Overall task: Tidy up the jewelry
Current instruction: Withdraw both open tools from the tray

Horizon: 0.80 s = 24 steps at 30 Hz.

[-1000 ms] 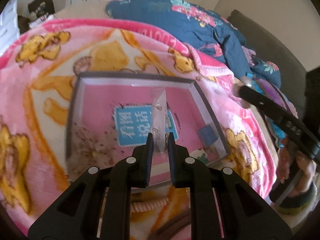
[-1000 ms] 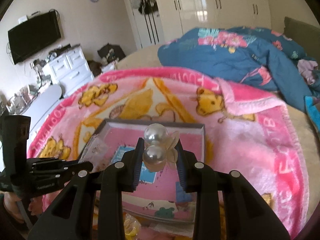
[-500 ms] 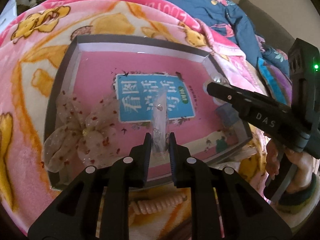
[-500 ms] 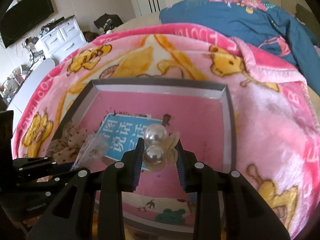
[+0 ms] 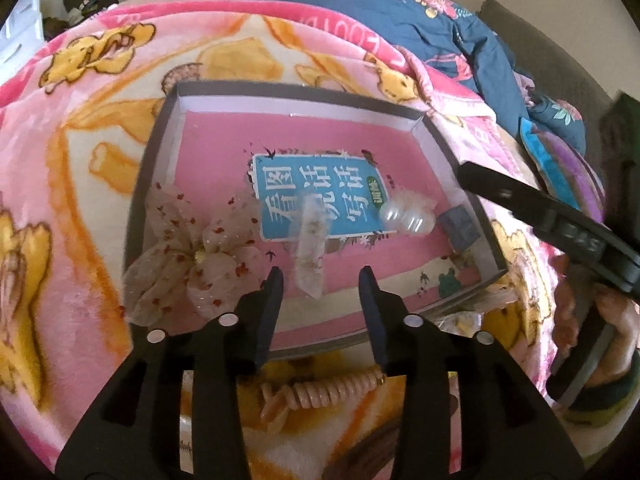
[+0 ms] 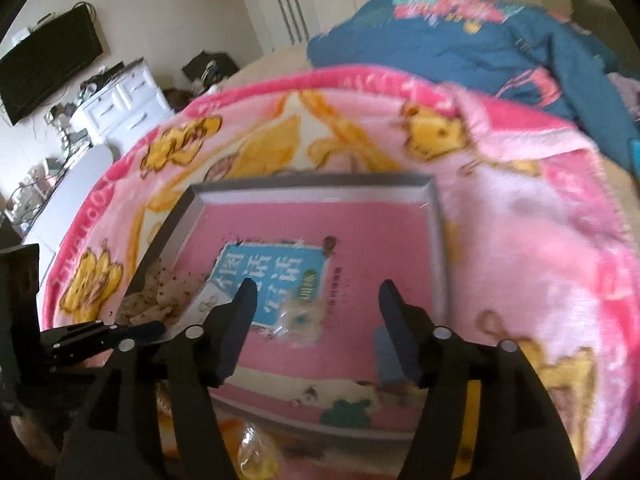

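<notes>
A grey-rimmed tray (image 5: 440, 140) with a pink picture floor lies on the pink blanket. My left gripper (image 5: 320, 280) is open over its near edge; a small clear bag with earrings (image 5: 310, 246) lies just ahead of it on the tray floor. A pearl hair clip in clear wrap (image 5: 406, 216) lies to the right of the bag. A sheer spotted bow (image 5: 188, 256) lies in the tray's left corner. My right gripper (image 6: 314, 288) is open above the tray (image 6: 434, 220); the pearl clip (image 6: 300, 320) is blurred below it.
A peach spiral hair tie (image 5: 320, 394) lies on the blanket before the tray. A small blue item (image 5: 460, 226) sits in the tray's right corner. A blue floral quilt (image 6: 500, 32) lies behind. A white dresser (image 6: 116, 104) stands far left.
Both grippers have opened. The earring bag dropped from my left gripper onto the tray floor, and the pearl clip dropped from my right gripper beside it.
</notes>
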Each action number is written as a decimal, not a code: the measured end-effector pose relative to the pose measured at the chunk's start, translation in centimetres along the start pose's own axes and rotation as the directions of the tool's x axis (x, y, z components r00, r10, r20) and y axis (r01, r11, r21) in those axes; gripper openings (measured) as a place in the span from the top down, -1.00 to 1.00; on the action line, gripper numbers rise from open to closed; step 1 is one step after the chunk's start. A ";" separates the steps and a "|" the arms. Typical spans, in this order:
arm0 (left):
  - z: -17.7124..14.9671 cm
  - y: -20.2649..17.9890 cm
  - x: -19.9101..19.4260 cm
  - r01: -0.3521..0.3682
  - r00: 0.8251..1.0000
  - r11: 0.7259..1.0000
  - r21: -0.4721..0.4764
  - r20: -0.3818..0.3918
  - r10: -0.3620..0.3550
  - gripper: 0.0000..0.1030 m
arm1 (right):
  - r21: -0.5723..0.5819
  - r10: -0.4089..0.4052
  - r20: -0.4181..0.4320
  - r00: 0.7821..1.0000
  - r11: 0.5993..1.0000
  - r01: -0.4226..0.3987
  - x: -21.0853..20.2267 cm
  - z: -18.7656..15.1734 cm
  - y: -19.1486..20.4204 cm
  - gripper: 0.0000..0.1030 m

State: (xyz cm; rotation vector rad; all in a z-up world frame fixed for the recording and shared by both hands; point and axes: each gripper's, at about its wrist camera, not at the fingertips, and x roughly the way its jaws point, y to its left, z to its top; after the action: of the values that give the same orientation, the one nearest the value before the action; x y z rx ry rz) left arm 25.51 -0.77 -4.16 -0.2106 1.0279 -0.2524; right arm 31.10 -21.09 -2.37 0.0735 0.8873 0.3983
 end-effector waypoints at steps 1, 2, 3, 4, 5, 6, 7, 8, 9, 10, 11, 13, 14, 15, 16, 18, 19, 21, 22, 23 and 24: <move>0.1 -0.1 -0.4 -0.004 1.000 1.000 -0.001 0.011 0.004 0.32 | 0.002 -0.006 0.025 1.000 1.000 0.006 -1.3 -0.1 -0.2 -0.28; 0.1 -0.1 -0.8 -0.008 1.000 1.000 -0.001 0.019 0.008 0.29 | 0.006 -0.008 0.039 0.999 1.000 0.008 -2.2 -0.2 -0.3 -0.35; 0.2 -0.2 -1.0 -0.010 1.000 1.000 0.001 0.026 0.010 0.24 | 0.008 -0.009 0.049 0.999 1.000 0.008 -2.9 -0.3 -0.4 -0.41; 0.2 -0.3 -1.5 -0.015 0.999 1.000 0.004 0.036 0.015 0.22 | 0.009 -0.011 0.065 0.998 1.000 0.011 -3.9 -0.5 -0.5 -0.44; 0.3 -0.5 -1.8 -0.016 0.999 1.000 0.005 0.043 0.015 0.20 | 0.006 -0.017 0.078 0.997 1.000 0.016 -4.9 -0.6 -0.5 -0.47; 0.3 -0.6 -2.4 -0.018 0.998 1.000 0.007 0.054 0.018 0.11 | 0.002 -0.021 0.089 0.996 1.000 0.021 -5.5 -0.7 -0.4 -0.49; 0.3 -0.7 -2.7 -0.022 0.998 1.000 0.007 0.061 0.021 0.00 | -0.003 -0.025 0.106 0.994 1.000 0.025 -6.5 -0.9 -0.3 -0.51; 0.3 -0.8 -3.2 -0.025 0.997 1.000 0.008 0.069 0.025 -0.05 | -0.007 -0.027 0.119 0.992 1.000 0.028 -7.3 -1.1 -0.2 -0.51; 0.3 -0.9 -3.6 -0.030 0.996 0.999 0.012 0.080 0.029 -0.16 | -0.010 -0.029 0.130 0.991 0.999 0.030 -8.0 -1.2 -0.1 -0.51; 0.2 -1.0 -4.2 -0.041 0.995 0.999 0.015 0.094 0.040 -0.27 | -0.012 -0.029 0.146 0.989 0.999 0.032 -9.0 -1.5 0.0 -0.51; 0.2 -1.1 -4.8 -0.047 0.993 0.999 0.015 0.105 0.045 -0.30 | -0.011 -0.030 0.157 0.987 0.999 0.032 -9.6 -1.7 0.1 -0.53; 0.1 -1.2 -5.8 -0.052 0.991 0.999 0.012 0.124 0.050 -0.49 | -0.009 -0.029 0.179 0.983 0.999 0.031 -10.9 -2.0 0.3 -0.67; 0.0 -1.2 -6.3 -0.055 0.990 0.998 0.010 0.133 0.054 -0.55 | -0.007 -0.029 0.192 0.981 1.000 0.031 -11.5 -2.2 0.4 -0.71; 0.0 -1.3 -6.8 -0.059 0.988 0.998 0.010 0.143 0.057 -0.64 | -0.006 -0.027 0.204 0.979 1.000 0.029 -12.2 -2.4 0.6 -0.71; 0.0 -1.3 -7.3 -0.061 0.987 0.998 0.008 0.152 0.059 -0.72 | -0.006 -0.025 0.210 0.977 1.000 0.027 -12.6 -2.5 0.7 -0.71; -0.2 -1.3 -8.2 -0.069 0.983 0.998 0.005 0.169 0.067 -0.77 | -0.010 -0.024 0.220 0.975 1.000 0.027 -13.5 -2.7 1.0 -0.71; -0.3 -1.3 -8.6 -0.075 0.982 0.997 0.003 0.177 0.073 -0.82 | -0.013 -0.026 0.228 0.973 0.999 0.029 -13.9 -2.9 1.2 -0.71; -0.6 -1.2 -9.6 -0.084 0.978 0.996 -0.001 0.194 0.082 -0.82 | -0.020 -0.024 0.234 0.972 0.999 0.029 -14.6 -3.1 1.5 -0.71; -0.7 -1.2 -10.0 -0.087 0.976 0.996 -0.003 0.201 0.085 -0.82 | -0.023 -0.021 0.240 0.971 0.999 0.028 -15.0 -3.3 1.7 -0.71; -0.9 -1.2 -10.3 -0.089 0.974 0.996 -0.004 0.207 0.088 -0.82 | -0.025 -0.020 0.243 0.970 0.999 0.027 -15.3 -3.5 1.9 -0.71; -1.0 -1.1 -10.7 -0.094 0.972 0.996 -0.005 0.215 0.093 -0.82 | -0.025 -0.019 0.247 0.969 0.999 0.026 -15.6 -3.7 2.1 -0.71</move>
State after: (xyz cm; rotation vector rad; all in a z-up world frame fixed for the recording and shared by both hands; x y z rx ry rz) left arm 19.21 1.35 4.38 -0.1797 0.8192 -0.1432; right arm 18.84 -25.26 7.33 0.0850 0.6362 0.3716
